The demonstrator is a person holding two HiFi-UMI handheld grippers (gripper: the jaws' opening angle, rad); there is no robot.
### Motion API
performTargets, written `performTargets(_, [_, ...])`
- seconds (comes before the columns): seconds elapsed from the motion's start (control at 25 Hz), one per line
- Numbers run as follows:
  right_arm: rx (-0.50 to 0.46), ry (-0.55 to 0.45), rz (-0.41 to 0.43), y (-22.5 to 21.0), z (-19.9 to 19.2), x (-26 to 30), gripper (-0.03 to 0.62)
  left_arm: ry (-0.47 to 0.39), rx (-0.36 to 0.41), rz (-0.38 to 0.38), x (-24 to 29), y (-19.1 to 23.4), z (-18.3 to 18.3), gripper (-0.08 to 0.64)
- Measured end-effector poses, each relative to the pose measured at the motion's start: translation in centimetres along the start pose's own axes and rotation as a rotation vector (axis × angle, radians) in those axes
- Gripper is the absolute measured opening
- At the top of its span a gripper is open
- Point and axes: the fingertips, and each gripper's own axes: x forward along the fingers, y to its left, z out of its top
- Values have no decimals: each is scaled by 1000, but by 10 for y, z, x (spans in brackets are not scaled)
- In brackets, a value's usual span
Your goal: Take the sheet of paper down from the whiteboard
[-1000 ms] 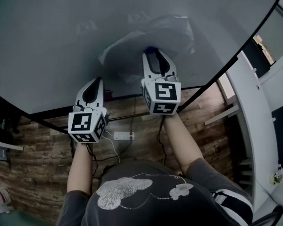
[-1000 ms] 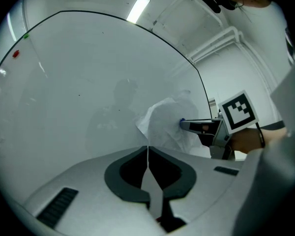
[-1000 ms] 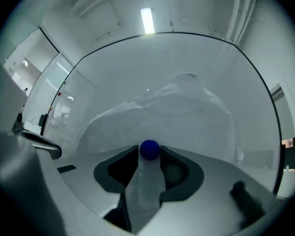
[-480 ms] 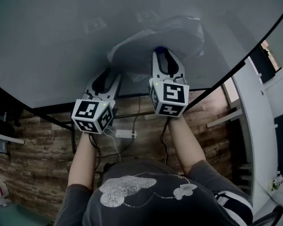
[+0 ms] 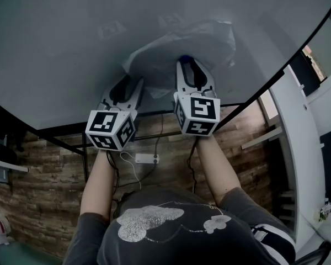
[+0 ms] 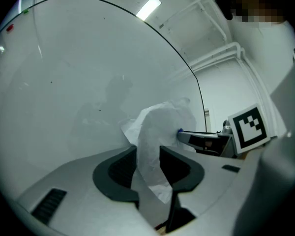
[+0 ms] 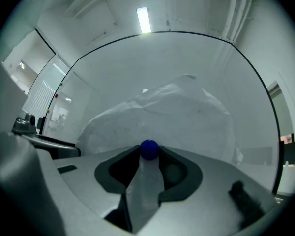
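A: Where's the sheet of paper (image 5: 182,37)?
B: Crumpled on the whiteboard (image 5: 71,37), at twelve o'clock from the right gripper (image 5: 188,65), which pinches the blue magnet (image 7: 149,149).
A: And the left gripper (image 6: 148,154)?
B: Its jaws have just been opening, with the paper's edge loose between them. It should bite before the magnet lifts.

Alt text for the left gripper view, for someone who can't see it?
The left gripper has just opened its jaws, and a hanging fold of the crumpled white paper on the whiteboard stands between them. At right, the right gripper meets a blue magnet on the paper.
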Motion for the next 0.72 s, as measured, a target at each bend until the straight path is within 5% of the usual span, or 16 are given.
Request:
performTargets(0.48, [16,-1,-12,0,0,1,130,-5,6,97,3,16,5,21])
performTargets(0.72, [9,-4,-10,-1,0,0,130,-35,3,70,-2,14,8,12])
